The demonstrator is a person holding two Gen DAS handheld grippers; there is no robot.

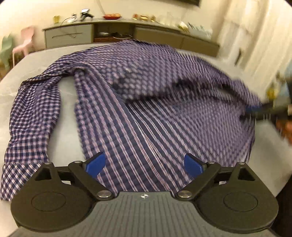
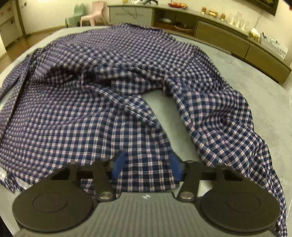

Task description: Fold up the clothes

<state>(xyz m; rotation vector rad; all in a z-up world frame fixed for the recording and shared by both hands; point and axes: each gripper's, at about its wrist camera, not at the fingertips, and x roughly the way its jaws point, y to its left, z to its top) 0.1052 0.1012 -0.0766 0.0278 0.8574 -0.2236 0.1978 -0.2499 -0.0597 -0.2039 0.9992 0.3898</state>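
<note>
Now the plaid shirt (image 2: 76, 102) lies rumpled across the grey table (image 2: 255, 87), blue-and-white checks creased, one sleeve (image 1: 31, 116) trailing at nine o'clock in the left view; the right gripper (image 2: 146, 166) has its blue fingers apart with a hem fold lying between them; the left gripper (image 1: 145, 165) hovers with fingers spread wide over blurred cloth; at twelve o'clock, a sideboard (image 2: 209, 27) carries a plate (image 2: 177, 5) of fruit.

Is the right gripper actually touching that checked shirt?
Touching. The right wrist view shows the shirt cloth lying between the right gripper's blue fingers and covering them.
</note>
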